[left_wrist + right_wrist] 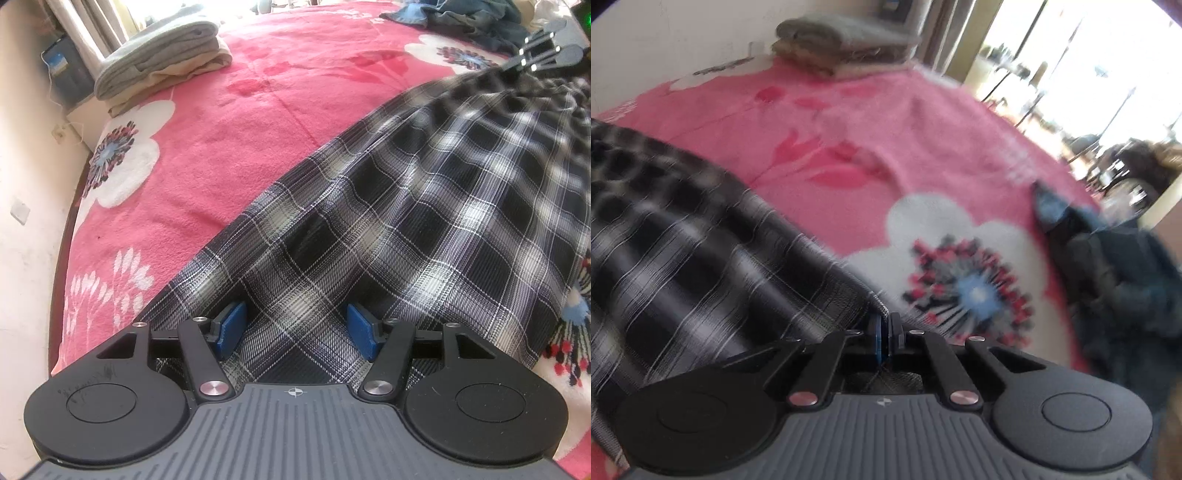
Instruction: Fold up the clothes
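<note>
A black-and-white plaid garment point(424, 206) lies spread on the pink flowered blanket point(258, 122). My left gripper point(297, 330) hovers low over its near end, open, the blue pads point(232, 326) wide apart with only flat cloth below them. At the garment's far end my right gripper point(515, 68) shows small. In the blurred right wrist view the right gripper point(885, 332) is shut, and the edge of the plaid garment point(701, 236) runs into its closed pads at one corner.
A folded stack of grey and beige clothes point(162, 55) point(842, 40) sits at the bed's far corner by the wall. A heap of dark blue clothes point(461, 18) point(1119, 288) lies beyond the right gripper. The bed edge and wall point(29, 184) run along the left.
</note>
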The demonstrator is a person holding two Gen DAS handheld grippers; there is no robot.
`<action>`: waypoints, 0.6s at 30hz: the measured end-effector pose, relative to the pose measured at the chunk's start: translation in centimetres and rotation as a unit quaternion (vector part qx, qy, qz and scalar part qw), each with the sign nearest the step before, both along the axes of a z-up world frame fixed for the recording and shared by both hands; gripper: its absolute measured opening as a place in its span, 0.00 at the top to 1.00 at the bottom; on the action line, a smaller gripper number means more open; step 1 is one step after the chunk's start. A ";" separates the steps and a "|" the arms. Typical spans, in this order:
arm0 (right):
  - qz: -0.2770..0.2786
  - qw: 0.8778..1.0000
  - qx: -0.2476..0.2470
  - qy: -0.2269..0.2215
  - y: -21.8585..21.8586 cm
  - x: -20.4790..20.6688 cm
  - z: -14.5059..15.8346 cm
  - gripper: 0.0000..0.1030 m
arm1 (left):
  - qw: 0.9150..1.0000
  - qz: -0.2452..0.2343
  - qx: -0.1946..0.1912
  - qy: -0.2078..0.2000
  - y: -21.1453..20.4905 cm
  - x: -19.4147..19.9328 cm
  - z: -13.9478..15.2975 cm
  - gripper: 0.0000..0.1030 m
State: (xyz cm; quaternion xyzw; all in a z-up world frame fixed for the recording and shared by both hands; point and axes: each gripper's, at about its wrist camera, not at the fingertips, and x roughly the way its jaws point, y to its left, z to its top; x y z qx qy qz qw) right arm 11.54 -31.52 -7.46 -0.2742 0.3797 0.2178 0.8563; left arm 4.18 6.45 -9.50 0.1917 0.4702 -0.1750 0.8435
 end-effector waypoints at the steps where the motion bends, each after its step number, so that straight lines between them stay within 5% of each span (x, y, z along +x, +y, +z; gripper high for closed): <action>1: -0.002 1.000 -0.007 -0.009 0.1 0.2 0.2 0.97 | 1.000 0.000 0.000 -0.001 0.0 0.0 0.0 0.41; 6: -0.003 0.998 -0.048 -0.036 1.6 1.5 -0.5 0.97 | 1.000 0.000 0.001 0.000 0.0 0.0 0.1 0.41; 11: -0.022 0.999 -0.047 -0.016 2.1 3.4 -3.2 0.96 | 1.000 0.000 0.000 -0.001 0.1 0.0 0.1 0.41; 14: -0.089 0.995 0.038 0.013 -0.2 5.0 -3.2 0.84 | 1.000 0.000 0.000 -0.001 0.1 0.0 0.1 0.41; 15: -0.126 0.988 0.088 0.029 -1.8 5.7 -2.7 0.70 | 1.000 -0.001 -0.001 -0.001 0.1 0.0 0.1 0.41; 16: -0.165 0.976 0.138 0.042 -3.7 6.4 -2.3 0.59 | 1.000 -0.001 -0.001 0.000 0.1 0.0 0.1 0.41; 18: -0.253 0.937 0.236 0.055 -8.4 7.2 -1.5 0.59 | 1.000 -0.001 0.000 0.001 0.0 0.1 0.0 0.41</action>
